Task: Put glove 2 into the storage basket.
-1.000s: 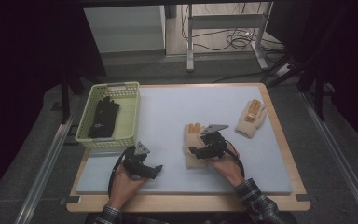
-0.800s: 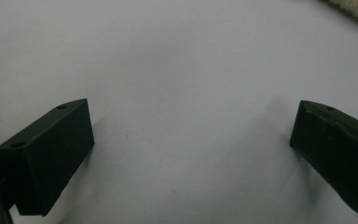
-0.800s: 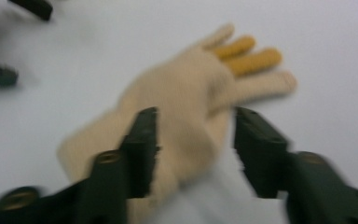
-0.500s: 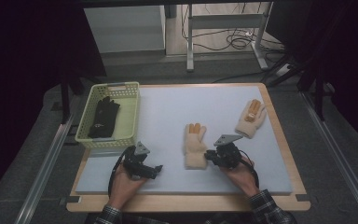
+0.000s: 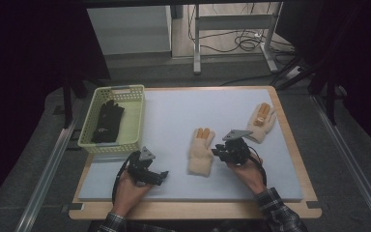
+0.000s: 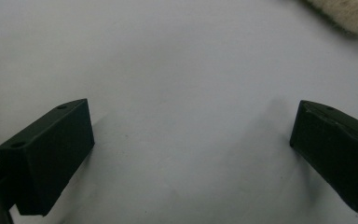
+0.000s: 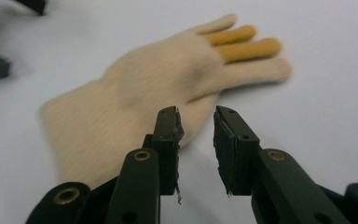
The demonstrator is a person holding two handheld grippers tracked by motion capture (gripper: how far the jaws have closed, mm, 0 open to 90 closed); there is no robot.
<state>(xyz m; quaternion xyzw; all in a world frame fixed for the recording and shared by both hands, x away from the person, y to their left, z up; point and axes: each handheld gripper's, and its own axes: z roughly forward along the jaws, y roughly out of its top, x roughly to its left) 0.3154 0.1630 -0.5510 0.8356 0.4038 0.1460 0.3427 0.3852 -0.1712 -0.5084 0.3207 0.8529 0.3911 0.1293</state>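
**Two hand-held grippers beside a cream glove on a padded bench**

High view. The bench (image 5: pixel 290 145) carries a pale blue-grey mat framed by a wooden rim. A yellow-green basket (image 5: pixel 134 126) stands at its left edge and holds a black glove (image 5: pixel 107 121). A cream glove with orange fingers (image 5: pixel 201 151) lies flat near the middle; a second cream glove (image 5: pixel 262 121) lies toward the right rear. The left gripper (image 5: pixel 160 177), held in the left hand (image 5: pixel 130 188), rests low on the mat in front of the basket and well apart from the middle glove. The right gripper (image 5: pixel 217 152), held in the right hand (image 5: pixel 245 169), points left, its tip just beside the middle glove's right edge. Nothing lies between either gripper and that glove. Cables and a metal stand sit on the floor beyond the bench.

Left gripper view. The left gripper (image 6: pixel 191 144) is spread wide over bare mat and grips nothing; a corner of the cream glove (image 6: pixel 349 14) shows at upper right.

Right gripper view. The right gripper (image 7: pixel 196 122) stands with a narrow gap between its jaws, empty. The cream glove (image 7: pixel 158 84) lies just beyond, its thumb side near the left jaw; contact cannot be told.
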